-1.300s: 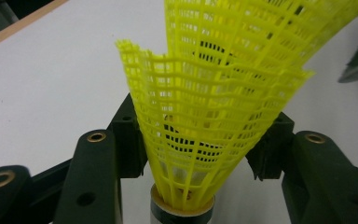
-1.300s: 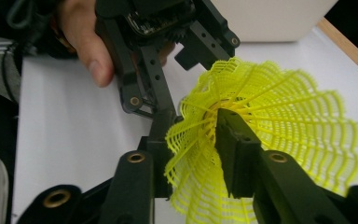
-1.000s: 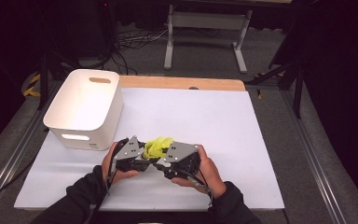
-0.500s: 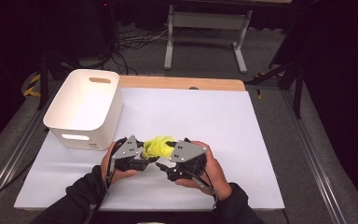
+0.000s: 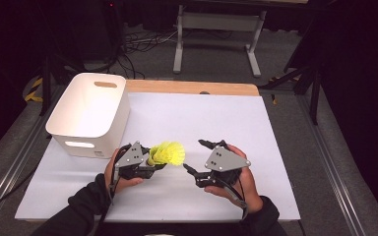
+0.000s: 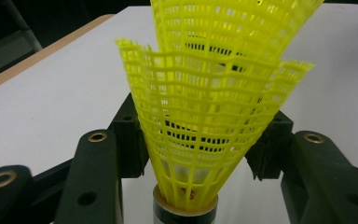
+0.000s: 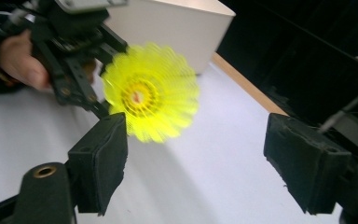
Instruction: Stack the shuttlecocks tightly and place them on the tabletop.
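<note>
My left gripper [image 5: 155,160] is shut on a yellow mesh shuttlecock [image 5: 168,153], held just above the white table sheet [image 5: 202,118]. In the left gripper view the pads squeeze the lower skirt of the shuttlecock [image 6: 205,116], a second yellow skirt sits nested in the first, and the cork base points toward the camera. My right gripper [image 5: 195,155] is a short way to the right, apart from the shuttlecock. Its jaws have just been opening and nothing is between them. The right gripper view looks past its wide pads [image 7: 102,158] into the shuttlecock's [image 7: 151,98] open end.
A white plastic bin [image 5: 88,113] with handle cutouts stands at the table's left, just behind the left hand. A wooden table edge [image 5: 192,87] runs along the back. Dark floor, cables and a metal stand lie beyond it.
The right gripper has let go of the shuttlecock, opened, and drawn away to the right. The left gripper has kept still with the shuttlecock in it.
</note>
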